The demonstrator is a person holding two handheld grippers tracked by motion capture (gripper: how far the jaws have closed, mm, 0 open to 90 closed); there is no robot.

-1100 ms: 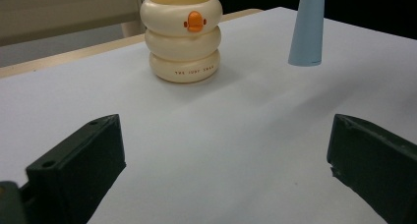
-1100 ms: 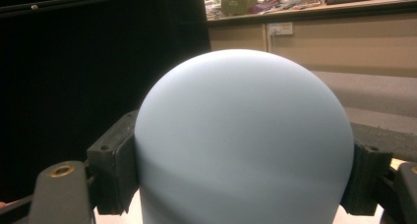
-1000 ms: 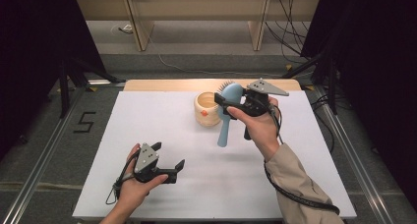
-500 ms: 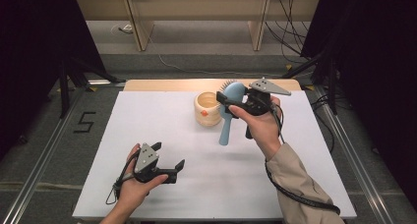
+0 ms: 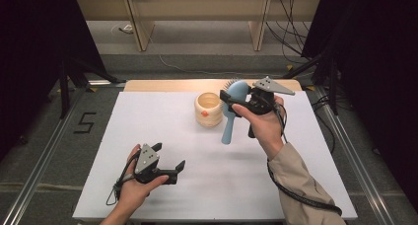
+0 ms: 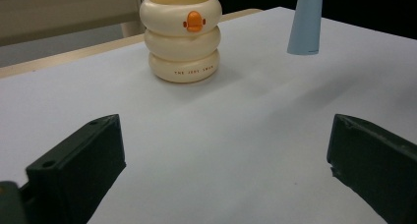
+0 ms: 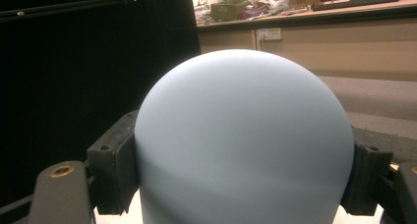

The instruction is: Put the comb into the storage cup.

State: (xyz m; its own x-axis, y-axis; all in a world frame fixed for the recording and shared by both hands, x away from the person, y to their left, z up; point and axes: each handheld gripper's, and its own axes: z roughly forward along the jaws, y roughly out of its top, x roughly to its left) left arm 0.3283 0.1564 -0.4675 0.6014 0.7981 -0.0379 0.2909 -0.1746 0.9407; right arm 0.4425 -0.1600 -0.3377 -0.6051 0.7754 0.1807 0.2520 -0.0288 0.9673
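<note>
A light blue hairbrush (image 5: 231,111) hangs handle-down above the white table, beside a cream ringed cup (image 5: 209,109) with an orange duck beak. My right gripper (image 5: 235,99) is shut on the brush's rounded head (image 7: 241,140), one black pad pressed against each side, bristles facing away at the back. The handle's tip (image 6: 306,22) hangs in the air to the right of the cup (image 6: 182,35) in the left gripper view. My left gripper (image 5: 170,158) rests low near the table's front, open, with nothing between its jaws (image 6: 221,170).
The white table top (image 5: 148,126) has a wooden strip along its far edge (image 5: 162,85). Beyond it stand wooden shelf legs (image 5: 140,27) and cables on the floor. Black stands flank the table at both sides.
The brush and my right gripper sit a touch nearer the cup than a second ago; the shift is very small. My left gripper has stayed where it was.
</note>
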